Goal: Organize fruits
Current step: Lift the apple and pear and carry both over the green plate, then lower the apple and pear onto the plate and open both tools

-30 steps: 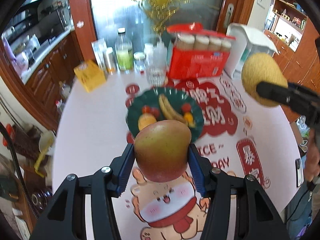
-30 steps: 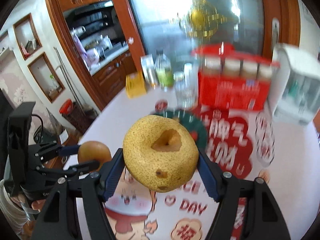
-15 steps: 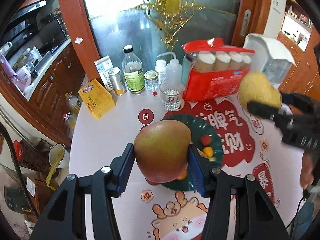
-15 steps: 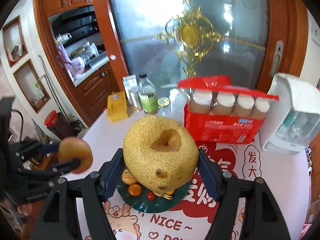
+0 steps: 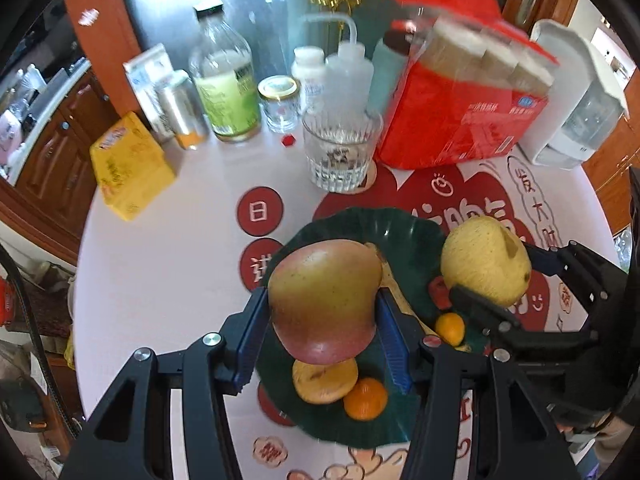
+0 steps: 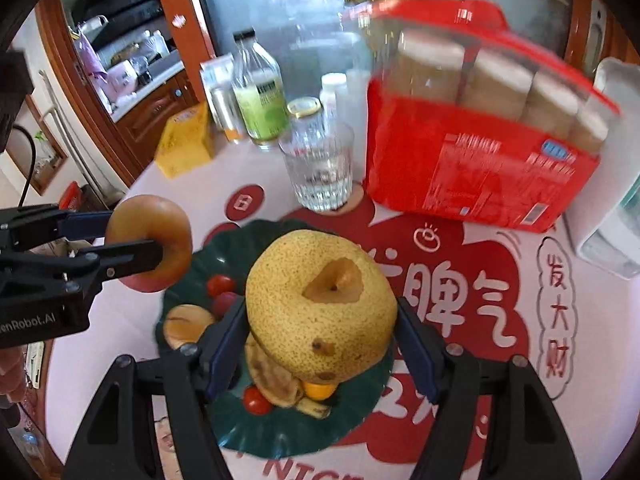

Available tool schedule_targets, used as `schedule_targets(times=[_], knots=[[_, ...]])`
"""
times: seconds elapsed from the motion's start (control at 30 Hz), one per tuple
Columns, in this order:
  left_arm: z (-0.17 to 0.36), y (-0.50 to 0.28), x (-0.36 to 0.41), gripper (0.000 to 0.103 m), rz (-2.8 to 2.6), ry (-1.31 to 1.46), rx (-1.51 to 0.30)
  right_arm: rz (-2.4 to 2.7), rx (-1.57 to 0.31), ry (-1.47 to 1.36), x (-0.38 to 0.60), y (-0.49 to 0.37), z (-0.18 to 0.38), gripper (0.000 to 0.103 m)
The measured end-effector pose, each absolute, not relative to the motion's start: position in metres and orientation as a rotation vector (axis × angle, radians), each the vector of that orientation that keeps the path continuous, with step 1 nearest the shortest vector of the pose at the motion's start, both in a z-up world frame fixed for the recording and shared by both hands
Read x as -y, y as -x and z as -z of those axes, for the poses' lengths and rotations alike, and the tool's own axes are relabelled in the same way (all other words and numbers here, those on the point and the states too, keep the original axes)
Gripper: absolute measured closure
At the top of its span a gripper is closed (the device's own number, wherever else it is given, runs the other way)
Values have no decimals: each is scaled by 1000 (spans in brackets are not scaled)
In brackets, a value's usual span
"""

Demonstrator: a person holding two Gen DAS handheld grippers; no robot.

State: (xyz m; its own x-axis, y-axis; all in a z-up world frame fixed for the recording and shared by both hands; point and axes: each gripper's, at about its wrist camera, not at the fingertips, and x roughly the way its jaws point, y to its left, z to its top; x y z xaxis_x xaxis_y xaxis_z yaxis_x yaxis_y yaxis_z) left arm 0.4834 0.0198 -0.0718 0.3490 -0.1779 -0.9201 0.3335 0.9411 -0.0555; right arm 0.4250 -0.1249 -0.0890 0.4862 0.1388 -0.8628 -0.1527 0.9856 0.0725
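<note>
Left wrist view: left gripper (image 5: 324,320) clenched on a red-and-green mango (image 5: 324,300), blue pads pressed against both its flanks, fruit held in the air above the near half of a dark green plate (image 5: 372,224). On the plate beneath the mango — a small yellow-brown fruit (image 5: 324,380) touching a small orange (image 5: 366,398); a second small orange (image 5: 450,328) and a red tomato (image 5: 438,294) further right. To the right, right gripper (image 5: 490,270) grasping a yellow pear (image 5: 486,266) over the plate's right edge. Beyond the plate on the printed table (image 5: 160,264): a ribbed drinking glass (image 5: 340,152), a red pack of bottles (image 5: 460,104), a green-labelled bottle (image 5: 226,84), a small jar (image 5: 279,102), a yellow box (image 5: 128,168) and a white dispenser (image 5: 576,96) at far right.

Right wrist view: right gripper (image 6: 320,340) grasping the speckled yellow pear (image 6: 320,304), hollow end facing the camera, pads tight on both sides, held above the middle of the green plate (image 6: 228,248). Under and around it — a bruised banana (image 6: 272,376), a cherry tomato (image 6: 257,400), an orange (image 6: 318,390) partly hidden, two more tomatoes (image 6: 220,284) and the yellow-brown fruit (image 6: 186,326) at the plate's left. At left, left gripper (image 6: 148,240) clamped on the mango (image 6: 150,242), hanging just off the plate's left rim. Glass (image 6: 320,168) and red pack (image 6: 480,152) behind, blurred.
</note>
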Motion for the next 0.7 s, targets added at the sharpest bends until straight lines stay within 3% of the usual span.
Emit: schedule_targets(times=[0.3,0.7], knots=[[114,-504,-6,51,352,-166,-1198,-167,-1026,83,122,-436,127,32],[120,-511,8,51,371,-203,-1162,-240,-1006,120,104,-433,140,32]])
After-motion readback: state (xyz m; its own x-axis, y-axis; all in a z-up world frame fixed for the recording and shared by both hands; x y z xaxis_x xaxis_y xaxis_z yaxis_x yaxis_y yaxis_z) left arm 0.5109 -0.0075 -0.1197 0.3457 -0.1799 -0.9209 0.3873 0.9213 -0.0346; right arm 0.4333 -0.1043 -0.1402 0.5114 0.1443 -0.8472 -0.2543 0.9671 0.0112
